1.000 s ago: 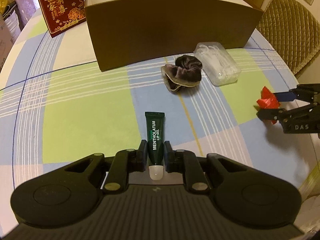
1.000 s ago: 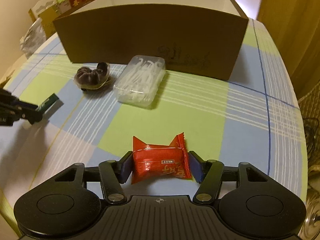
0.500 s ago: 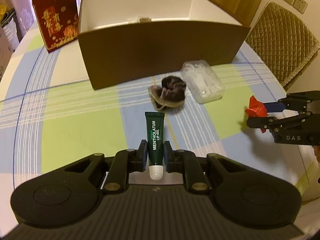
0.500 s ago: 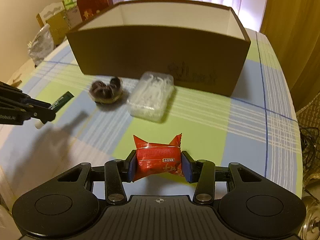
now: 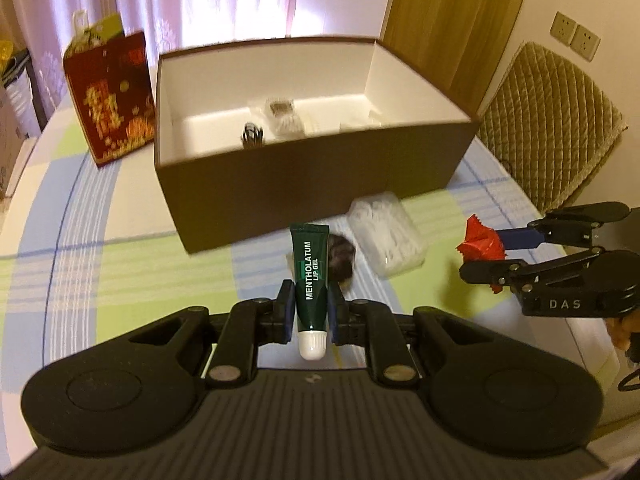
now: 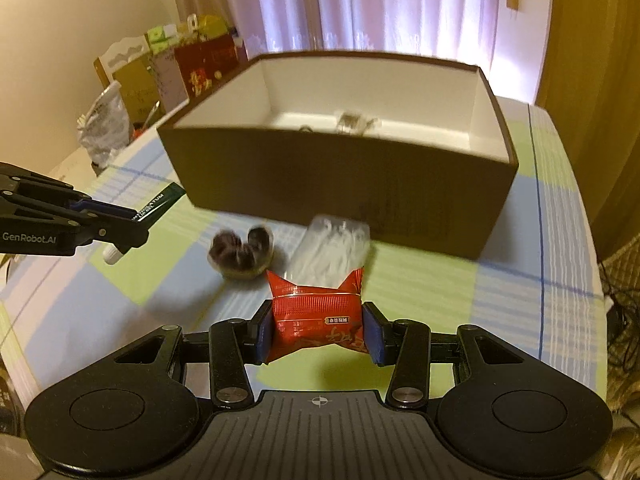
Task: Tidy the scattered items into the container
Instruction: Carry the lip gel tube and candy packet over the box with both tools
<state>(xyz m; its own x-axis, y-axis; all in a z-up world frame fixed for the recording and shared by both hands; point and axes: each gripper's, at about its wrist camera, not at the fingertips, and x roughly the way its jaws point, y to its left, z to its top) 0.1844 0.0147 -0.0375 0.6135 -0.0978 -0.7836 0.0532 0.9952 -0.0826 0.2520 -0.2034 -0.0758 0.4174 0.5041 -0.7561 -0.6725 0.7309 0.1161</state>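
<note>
Step in hand: transport of two grasped items toward the container. The left claw (image 5: 310,312) was pinched on the dark green lip gel tube (image 5: 311,268), gripping it near the white cap, with the crimped end pointing forward toward the box. The right claw (image 6: 318,334) was pinched on the red snack packet (image 6: 316,318), its pads pressed against the packet's two sides. Both items were held clear of the table (image 5: 120,264), short of the box's near wall.

The container, a brown cardboard box (image 5: 304,176) with a white interior, stood open-topped ahead of both claws. Some small items lay on its floor, too blurred to identify. Two items were left on the checked tablecloth just in front of the near wall: a dark scrunchie (image 6: 242,250) and a clear plastic case of white sticks (image 6: 332,250), lying just beside each other.

Judged requirement for the next move: each claw had to pass over the near rim and reach the open interior before spreading its jaws. The claws were side by side, so release points well apart would avoid contact between them. The task was judged partly complete, with the scrunchie and the case yet to be collected.
</note>
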